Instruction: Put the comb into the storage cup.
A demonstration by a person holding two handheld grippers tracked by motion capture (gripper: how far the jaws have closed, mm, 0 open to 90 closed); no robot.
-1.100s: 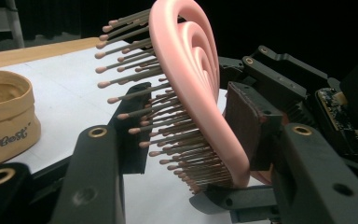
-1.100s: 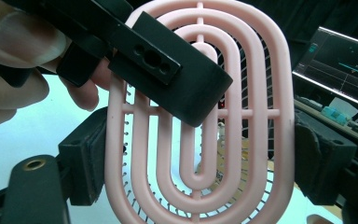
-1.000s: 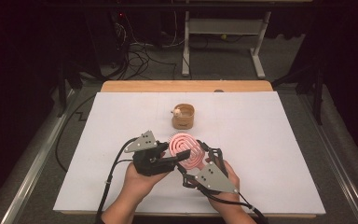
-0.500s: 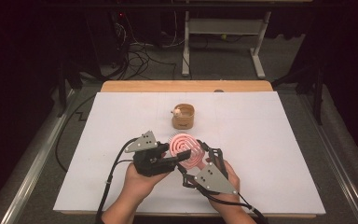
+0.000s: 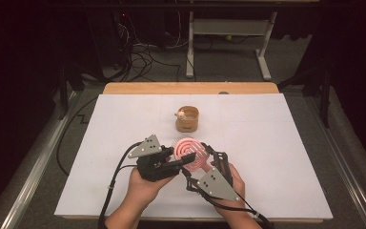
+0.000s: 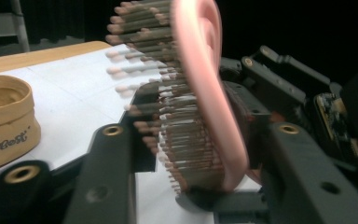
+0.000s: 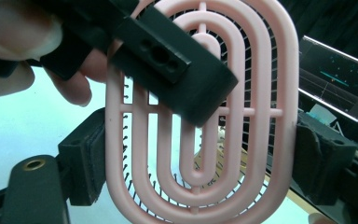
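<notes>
The white table (image 5: 286, 143) is carrying everything in the same places as a second ago: the tan fabric cup (image 5: 187, 119) is sitting toward the far edge near the middle, and the pink hairbrush head (image 5: 189, 151) is being held up off the surface toward the near edge, between the two hands. The right gripper (image 5: 208, 153) is gripping the brush across its width, its pads pressing on both long sides of the oval frame, just as it was in the earlier frames, and neither hand has shifted. What differs is at the left gripper (image 5: 187, 161): its jaws have just been closing, and they are now clamping the brush through its thickness, one jaw lying across the ribbed back, the other among the bristles (image 6: 168, 116).
</notes>
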